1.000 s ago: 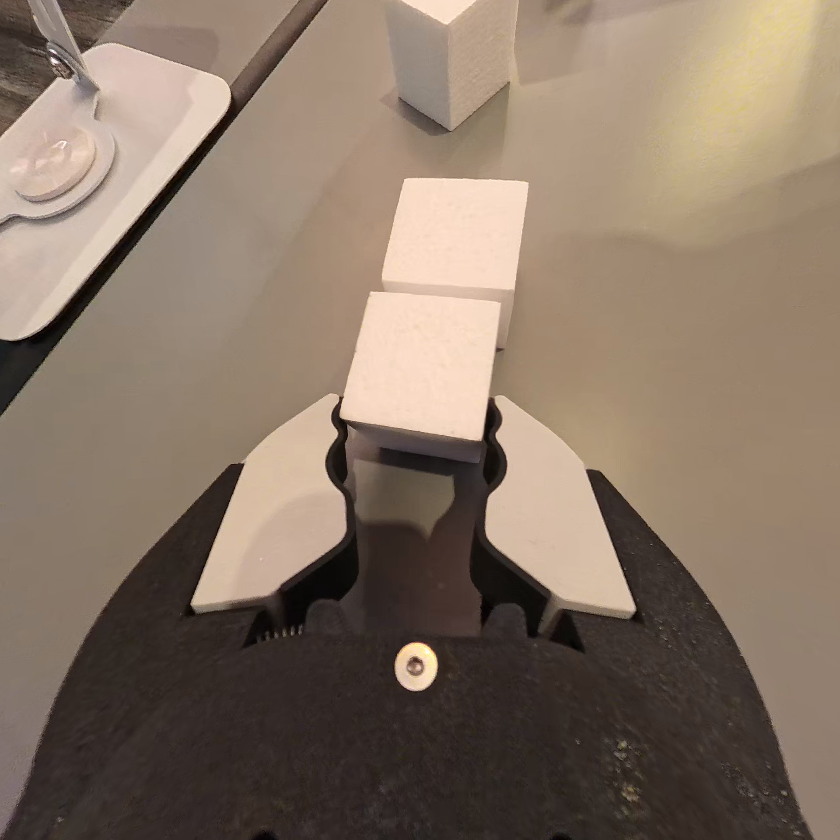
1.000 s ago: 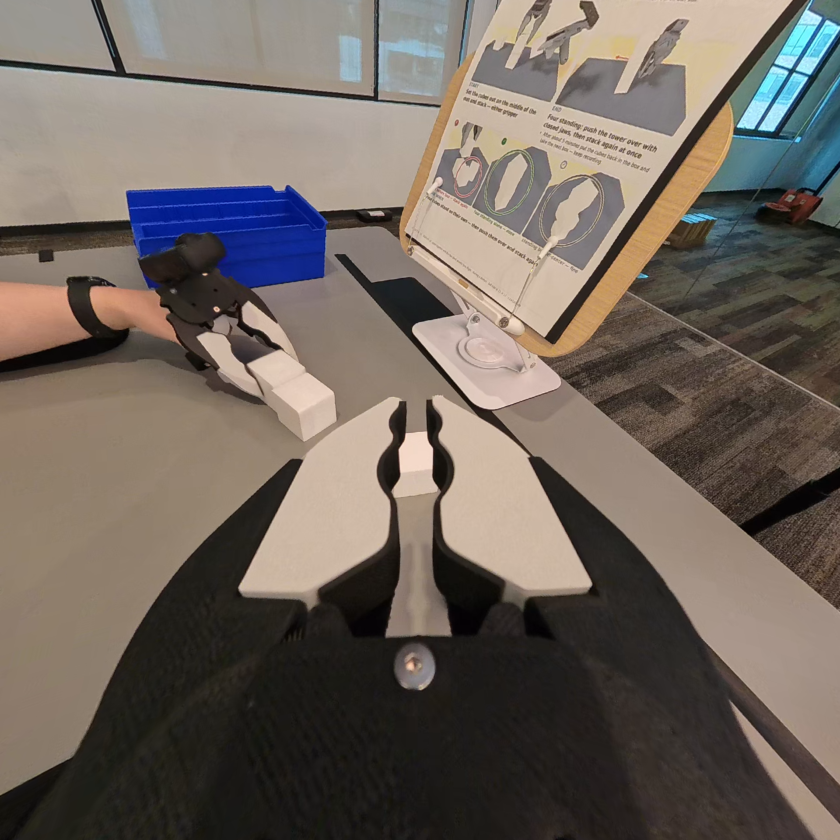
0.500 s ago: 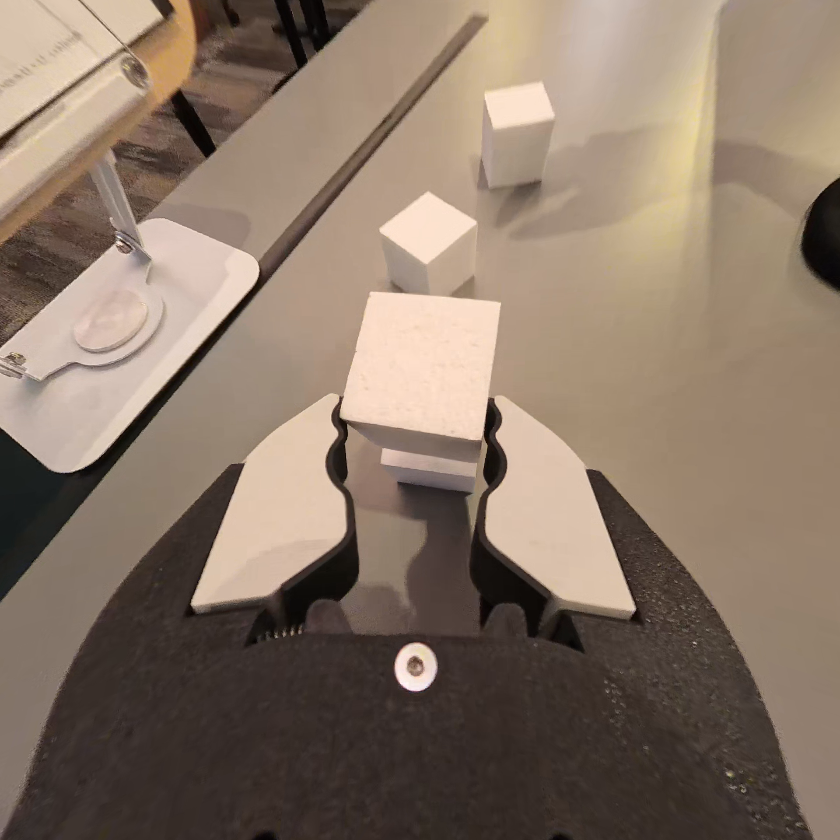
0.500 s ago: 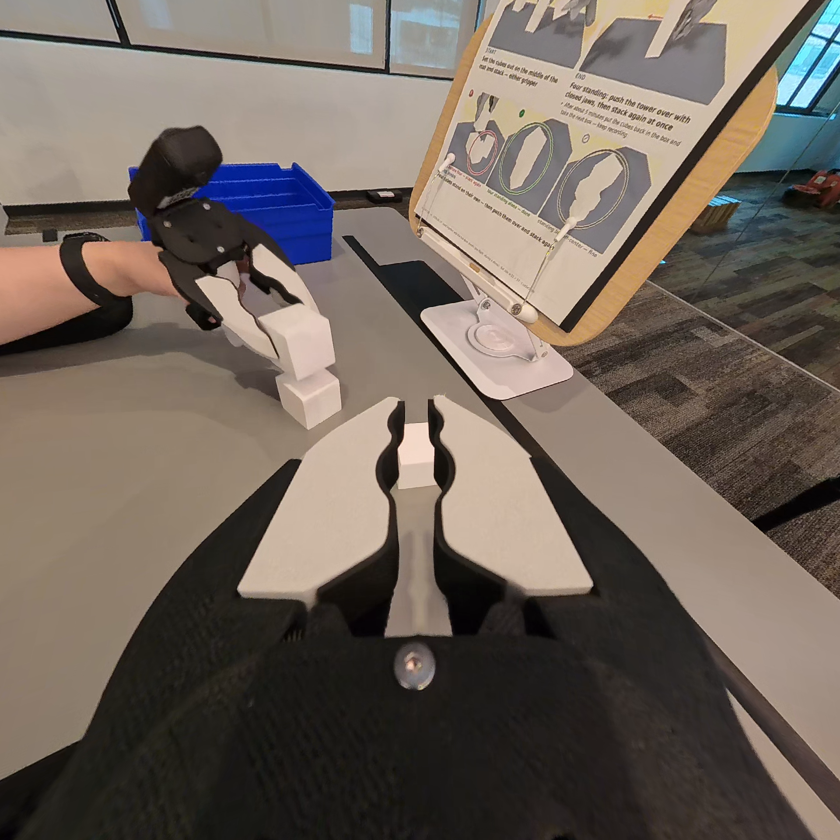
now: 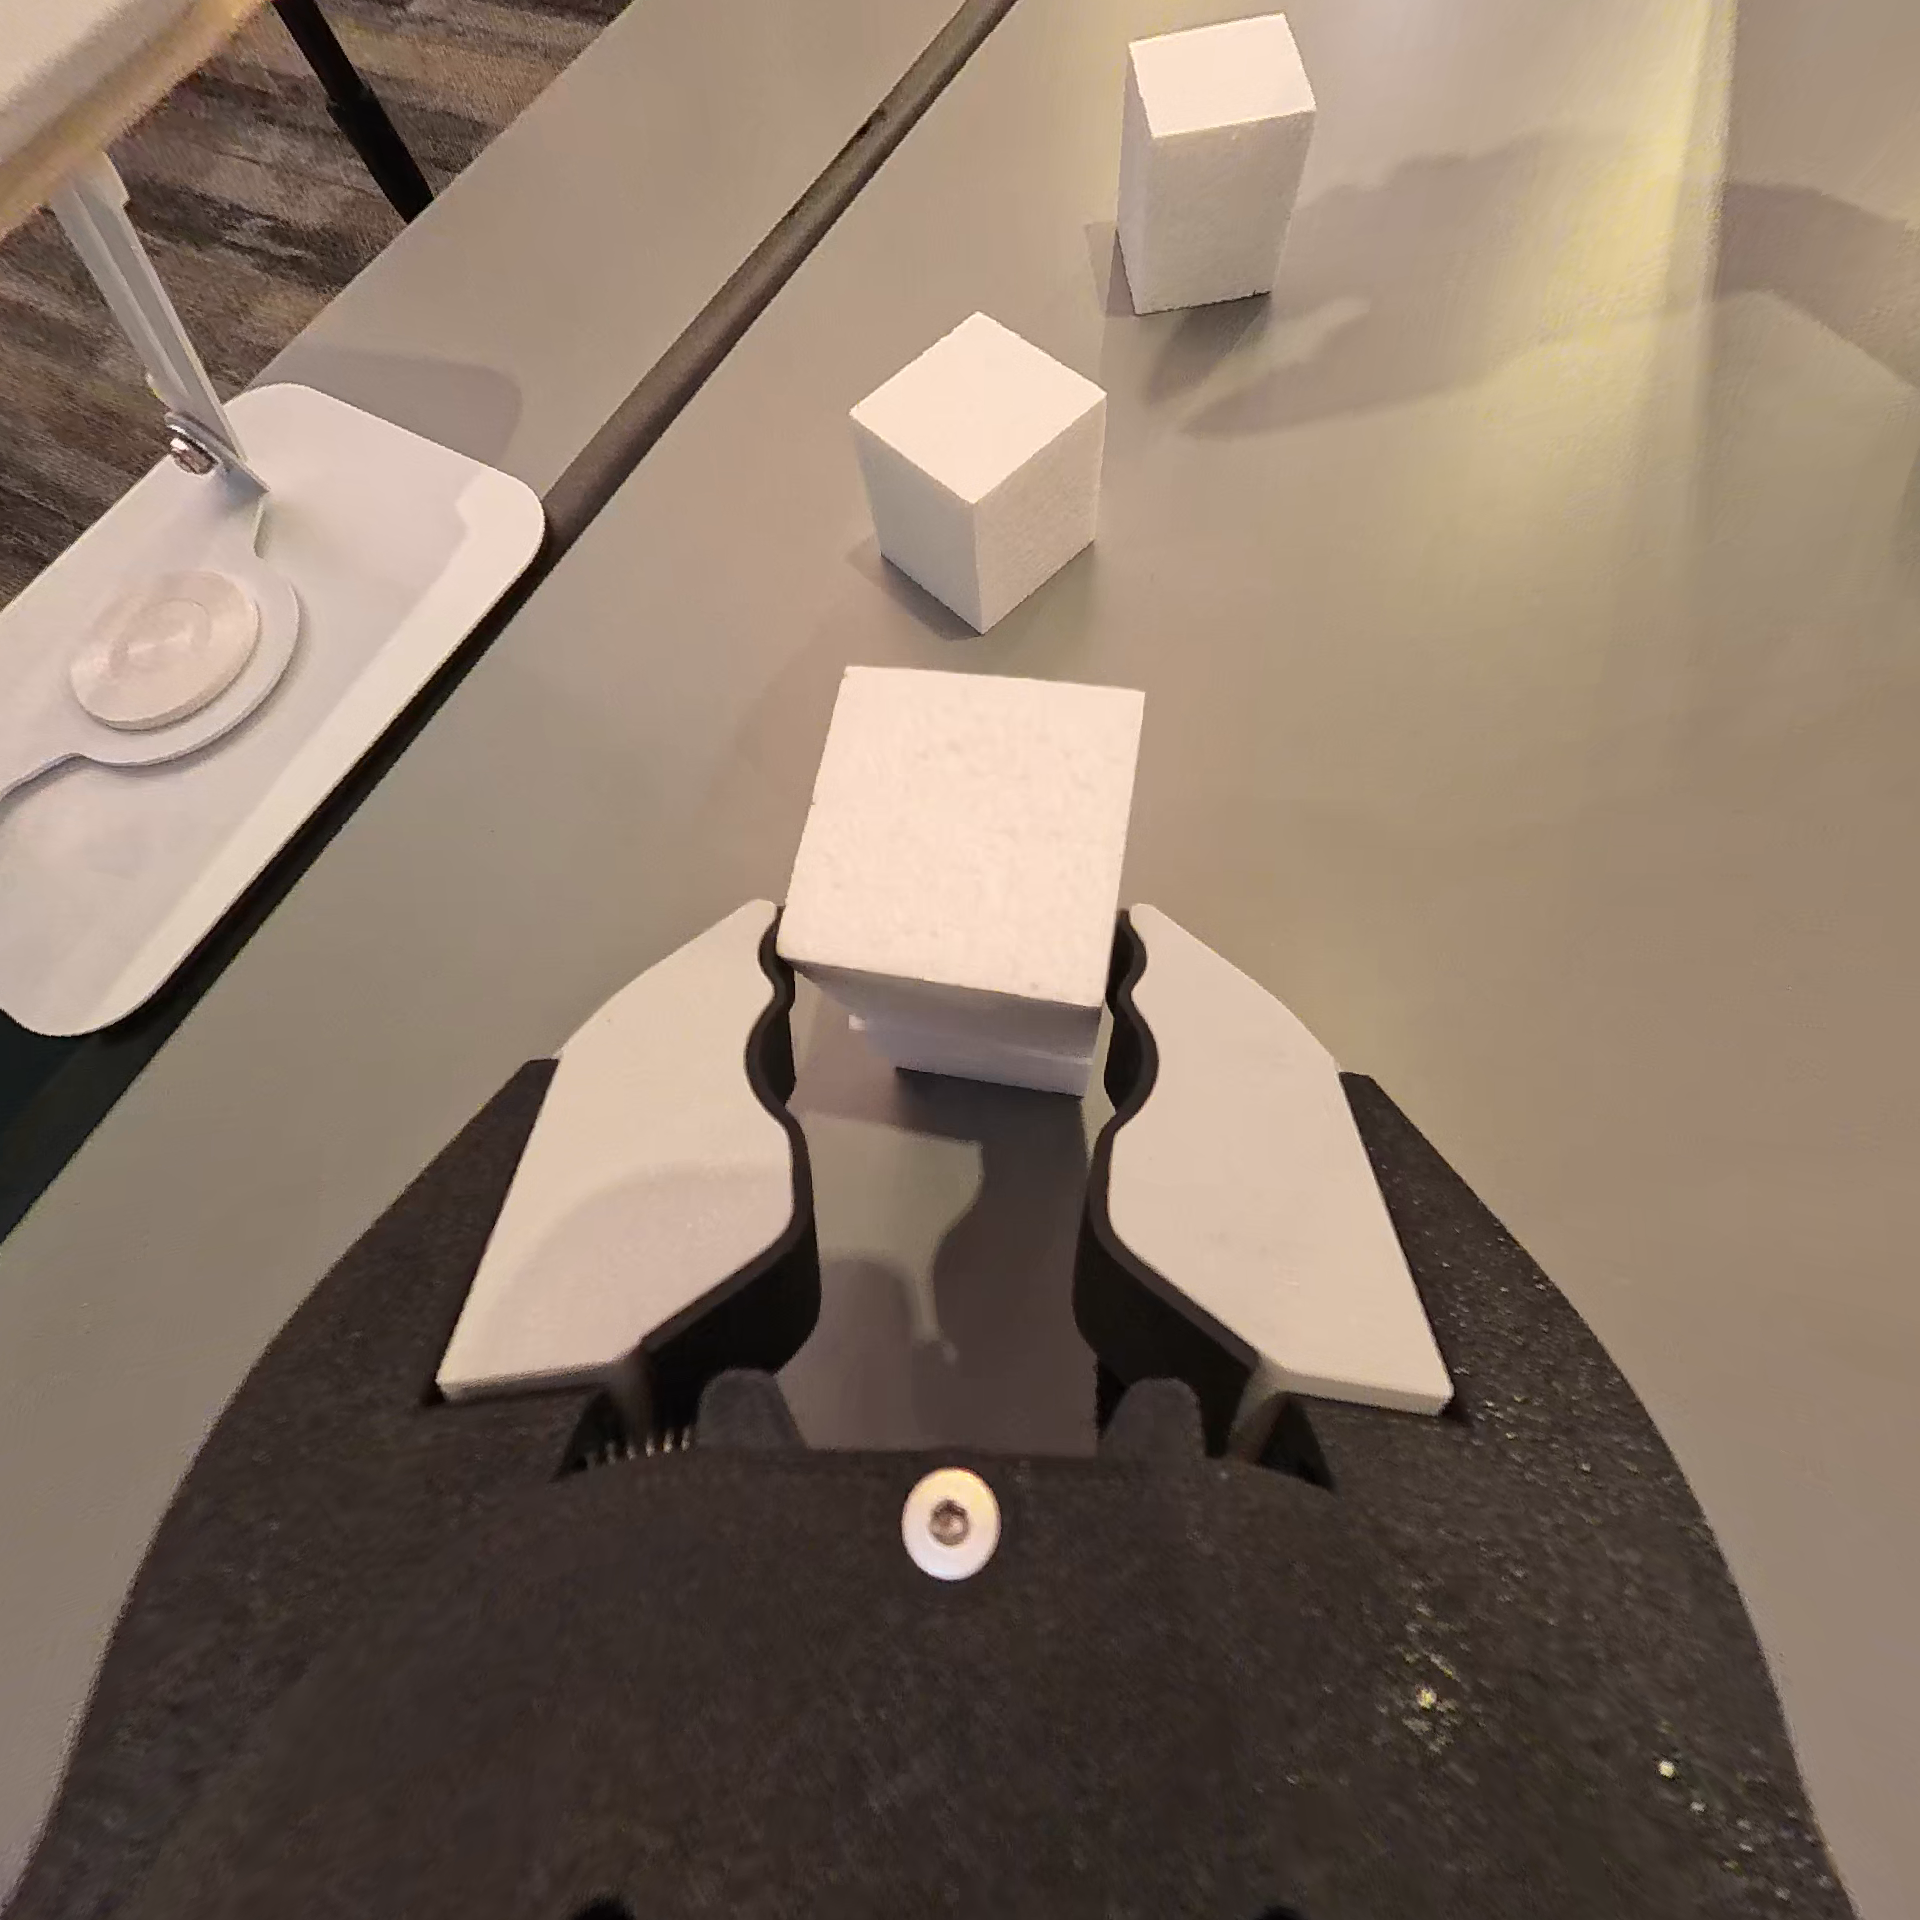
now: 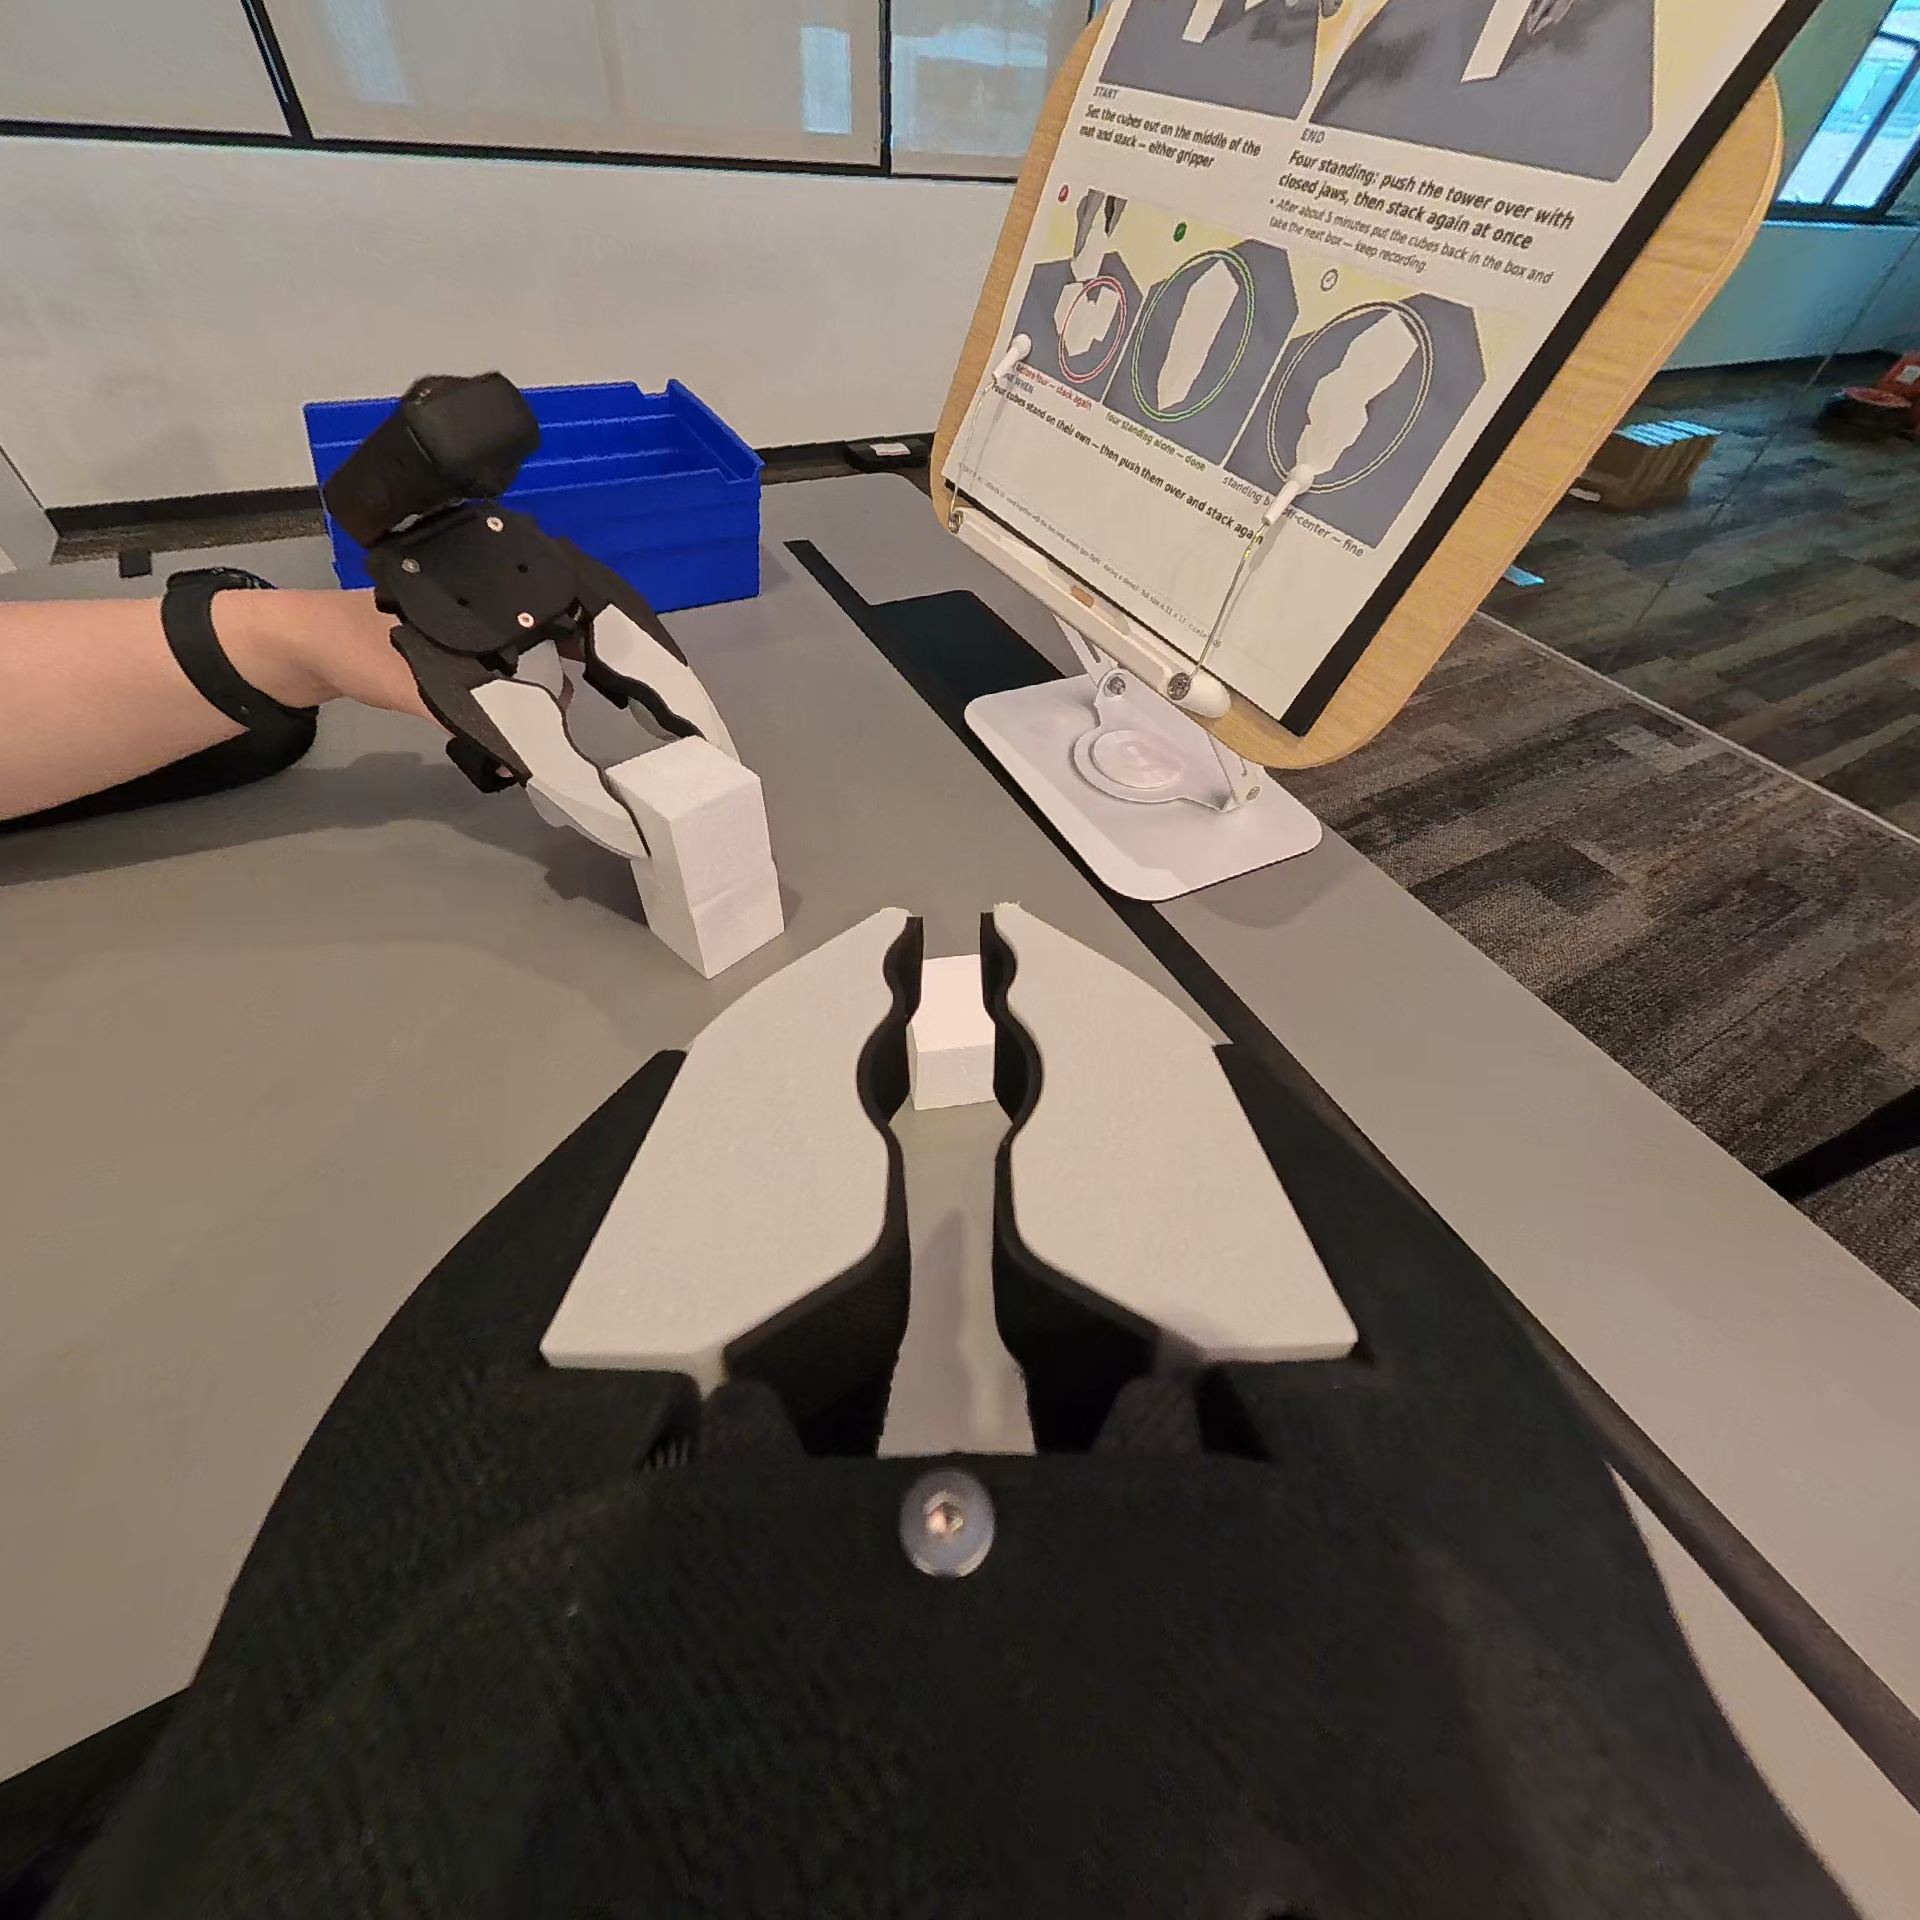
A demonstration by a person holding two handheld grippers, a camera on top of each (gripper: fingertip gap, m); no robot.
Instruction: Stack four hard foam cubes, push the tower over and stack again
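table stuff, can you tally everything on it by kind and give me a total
white foam cubes: 4 (top of the stack, the one under it, loose cube, far cube)
handheld tongs: 2 (left, right)
blue bin: 1
instruction board on its stand: 1
total: 8

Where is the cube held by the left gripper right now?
In the left wrist view the held cube sits between the left gripper fingers, on top of the bottom cube, on the grey table.
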